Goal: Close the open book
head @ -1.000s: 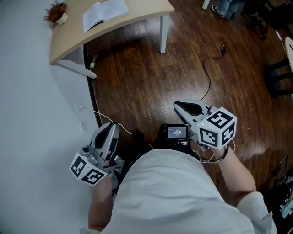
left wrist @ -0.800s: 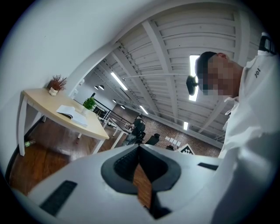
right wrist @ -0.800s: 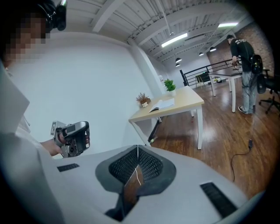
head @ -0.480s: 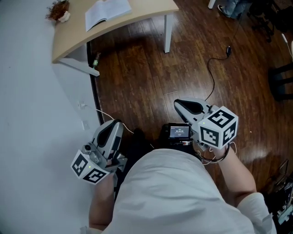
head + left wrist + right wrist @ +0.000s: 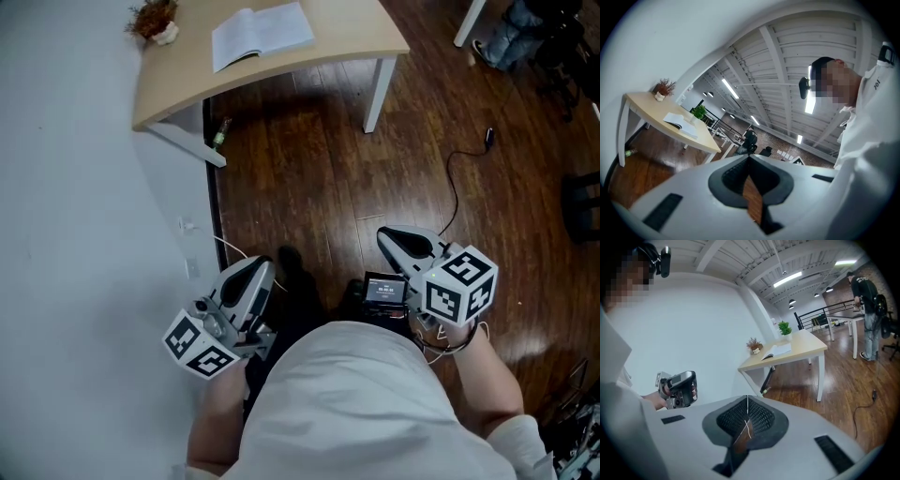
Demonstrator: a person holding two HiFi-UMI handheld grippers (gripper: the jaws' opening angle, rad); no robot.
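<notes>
- Two tools, both clenched on nothing. Your left grey-and-white gripper (image 5: 261,270) shows its black pads meeting in one seam in the left gripper view, with only floor behind the gap. Your right grey-and-white gripper (image 5: 389,236) reads the same in its own view.
- Open white-paged book (image 5: 262,34): it lies flat, pages up, on the pale wooden table with white legs (image 5: 366,42). From where you stand it is at about 11 o'clock, well apart from both grippers.
- Dark plank floor (image 5: 319,169) fills the stretch between you and the table.
- Small brown dried-plant ornament (image 5: 155,19): it sits at the book's 9 o'clock, near the wall end of the table.
- Task reading: not begun, since the approach is still to be made.
- Handling, judged: the book looks thin and light, with soft pages that crease easily, and it is likely to skate on the smooth tabletop.
- Where to hold: release the jaws first, then slip one under the outer edge of one half, mid-length rather than at a corner. Pinch cover and pages together and fold them over the spine.
- Steady the other half with the second gripper so the book does not slide.
</notes>
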